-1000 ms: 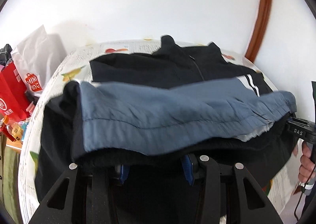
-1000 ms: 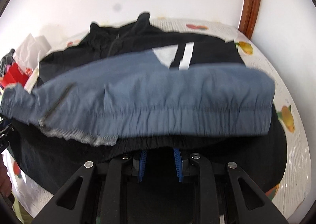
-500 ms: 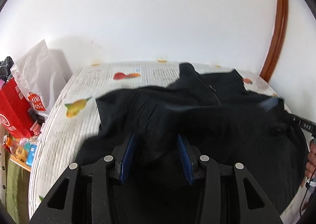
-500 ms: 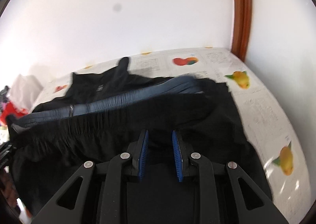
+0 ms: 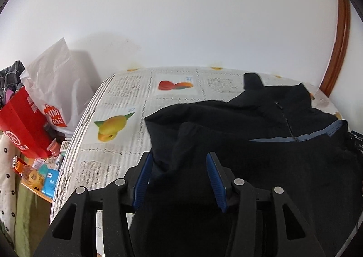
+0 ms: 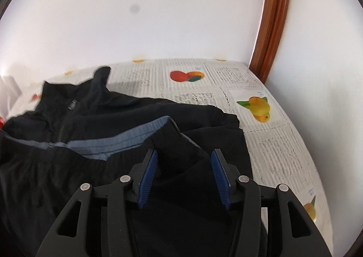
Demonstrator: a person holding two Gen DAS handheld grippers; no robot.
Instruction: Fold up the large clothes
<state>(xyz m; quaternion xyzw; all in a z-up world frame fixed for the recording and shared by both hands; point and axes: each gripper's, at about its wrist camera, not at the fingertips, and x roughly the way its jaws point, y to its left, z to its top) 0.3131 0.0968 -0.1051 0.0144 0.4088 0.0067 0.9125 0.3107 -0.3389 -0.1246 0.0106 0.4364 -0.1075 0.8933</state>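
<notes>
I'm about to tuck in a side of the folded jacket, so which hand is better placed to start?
Probably left. The left tongs stand at the black jacket's free side edge, jaws opening, cloth between them. The right tongs are also opening over cloth, further in from their edge.

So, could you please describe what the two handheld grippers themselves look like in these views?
Both look alike. The left gripper and the right gripper each have a matte black frame with triangular cut-outs, round silver screw heads along the linkage, and two black fingers lined with ribbed blue pads. No cable, sleeve or hand shows in either view.
</notes>
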